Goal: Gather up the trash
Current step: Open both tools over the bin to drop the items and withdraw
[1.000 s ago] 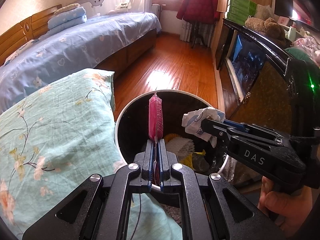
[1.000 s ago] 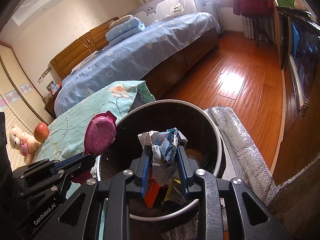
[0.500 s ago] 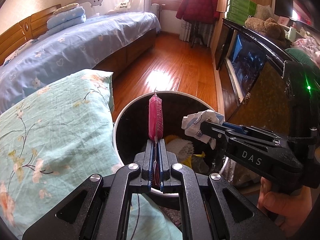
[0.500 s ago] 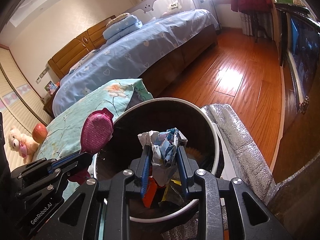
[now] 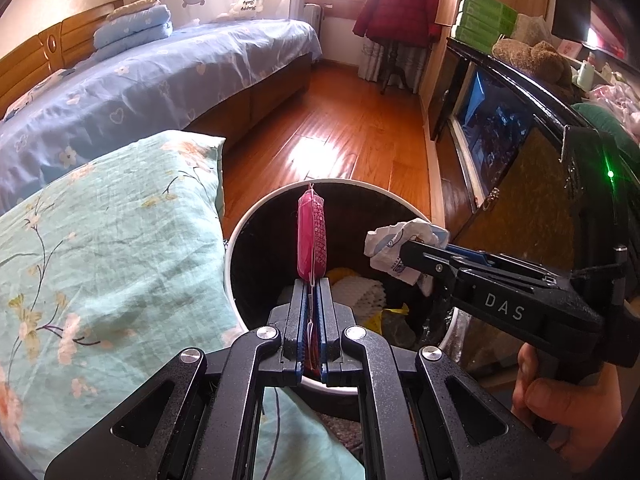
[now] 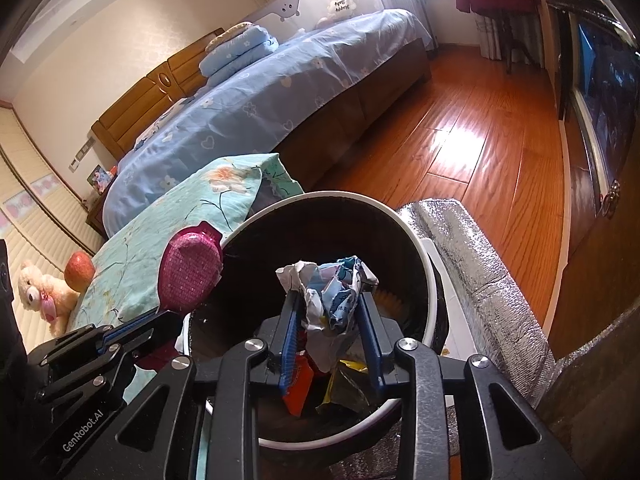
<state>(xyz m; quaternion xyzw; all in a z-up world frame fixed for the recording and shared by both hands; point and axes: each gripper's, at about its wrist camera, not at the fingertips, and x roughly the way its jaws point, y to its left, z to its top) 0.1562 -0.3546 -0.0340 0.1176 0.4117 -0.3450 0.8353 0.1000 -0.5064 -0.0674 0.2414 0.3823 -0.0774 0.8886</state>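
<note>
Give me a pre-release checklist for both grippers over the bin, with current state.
1. Left gripper shut on the flat pink mesh-patterned packet: ok.
2. Right gripper shut on the crumpled white and blue paper wrapper: ok.
3. Wrapper above the opening of the round black bin with a white rim: ok, it hangs over the trash inside in both views.
4. Packet above the bin opening: cannot tell; the left wrist view puts it over the opening, the right wrist view near the rim beside the teal floral pillow.
5. Room in the bin: ok, trash lies low inside.
6. Grippers apart from each other: ok.
</note>
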